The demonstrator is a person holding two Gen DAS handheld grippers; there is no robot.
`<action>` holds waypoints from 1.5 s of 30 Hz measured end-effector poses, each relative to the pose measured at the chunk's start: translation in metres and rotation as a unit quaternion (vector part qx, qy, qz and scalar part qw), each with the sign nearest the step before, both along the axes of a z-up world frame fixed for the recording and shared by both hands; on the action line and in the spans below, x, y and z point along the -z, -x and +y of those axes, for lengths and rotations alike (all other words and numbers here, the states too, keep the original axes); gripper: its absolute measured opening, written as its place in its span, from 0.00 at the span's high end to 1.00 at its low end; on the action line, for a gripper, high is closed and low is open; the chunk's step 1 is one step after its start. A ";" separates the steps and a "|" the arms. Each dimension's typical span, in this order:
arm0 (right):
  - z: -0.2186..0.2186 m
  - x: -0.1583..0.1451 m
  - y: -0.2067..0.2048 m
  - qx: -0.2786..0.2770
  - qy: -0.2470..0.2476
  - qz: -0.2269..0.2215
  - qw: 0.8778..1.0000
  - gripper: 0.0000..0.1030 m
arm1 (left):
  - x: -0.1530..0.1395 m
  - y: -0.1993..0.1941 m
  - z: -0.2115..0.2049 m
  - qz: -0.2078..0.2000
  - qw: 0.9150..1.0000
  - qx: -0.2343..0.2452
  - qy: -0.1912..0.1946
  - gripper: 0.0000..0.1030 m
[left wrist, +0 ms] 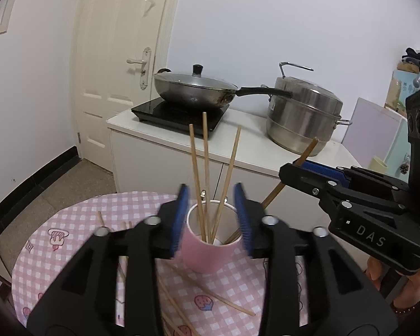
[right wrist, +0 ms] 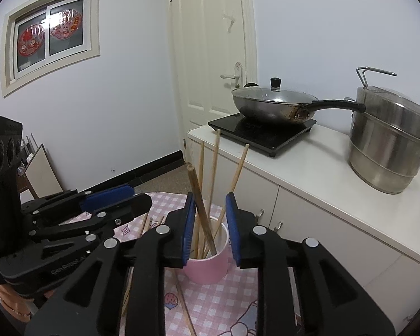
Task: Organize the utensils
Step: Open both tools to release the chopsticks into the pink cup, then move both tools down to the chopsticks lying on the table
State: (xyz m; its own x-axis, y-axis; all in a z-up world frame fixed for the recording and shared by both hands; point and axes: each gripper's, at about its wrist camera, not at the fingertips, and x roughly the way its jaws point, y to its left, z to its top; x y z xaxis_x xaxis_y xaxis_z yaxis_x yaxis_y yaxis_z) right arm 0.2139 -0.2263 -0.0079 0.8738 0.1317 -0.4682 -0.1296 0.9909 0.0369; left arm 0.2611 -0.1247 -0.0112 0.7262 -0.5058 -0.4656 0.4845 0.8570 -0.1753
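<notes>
A pink cup (left wrist: 210, 254) stands on the pink checked tablecloth (left wrist: 70, 252) and holds several wooden chopsticks (left wrist: 205, 168). My left gripper (left wrist: 211, 218) is open, its blue pads on either side of the cup's rim. My right gripper (right wrist: 210, 226) is open above the cup (right wrist: 210, 268); a chopstick (right wrist: 200, 207) leans against its left pad with its lower end inside the cup. In the left wrist view the right gripper (left wrist: 310, 168) reaches in from the right with that chopstick (left wrist: 308, 149) between its fingers. Loose chopsticks (left wrist: 210, 296) lie on the cloth.
A white counter (left wrist: 238, 151) behind the table carries a black induction hob (left wrist: 165, 112) with a lidded wok (left wrist: 193, 88) and a steel steamer pot (left wrist: 302, 120). A cream door (left wrist: 120, 56) is at the back left. The left gripper (right wrist: 70, 224) shows at the right wrist view's left.
</notes>
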 end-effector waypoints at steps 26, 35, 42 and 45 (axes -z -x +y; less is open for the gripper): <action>0.043 0.033 0.024 -0.041 0.007 0.017 0.999 0.73 | 0.026 0.035 0.083 0.043 0.995 -0.080 -0.032 0.45; 0.057 0.064 0.014 -0.053 0.011 0.046 0.997 0.73 | 0.059 0.023 0.095 0.083 0.991 -0.089 -0.053 0.45; 0.082 0.096 0.001 -0.073 0.022 0.076 0.994 0.73 | 0.089 0.012 0.108 0.126 0.985 -0.099 -0.061 0.45; 0.095 0.109 -0.006 -0.082 0.028 0.087 0.992 0.73 | 0.099 0.008 0.115 0.139 0.983 -0.105 -0.064 0.45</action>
State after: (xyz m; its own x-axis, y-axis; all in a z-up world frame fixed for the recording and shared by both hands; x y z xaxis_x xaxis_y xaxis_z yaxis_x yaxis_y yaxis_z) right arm 0.2203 -0.1310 -0.1172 0.7477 0.2341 -0.6214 -0.2851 0.9583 0.0180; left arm 0.2533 -0.0100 -0.1104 0.6441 -0.2826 -0.7108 0.2430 0.9567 -0.1601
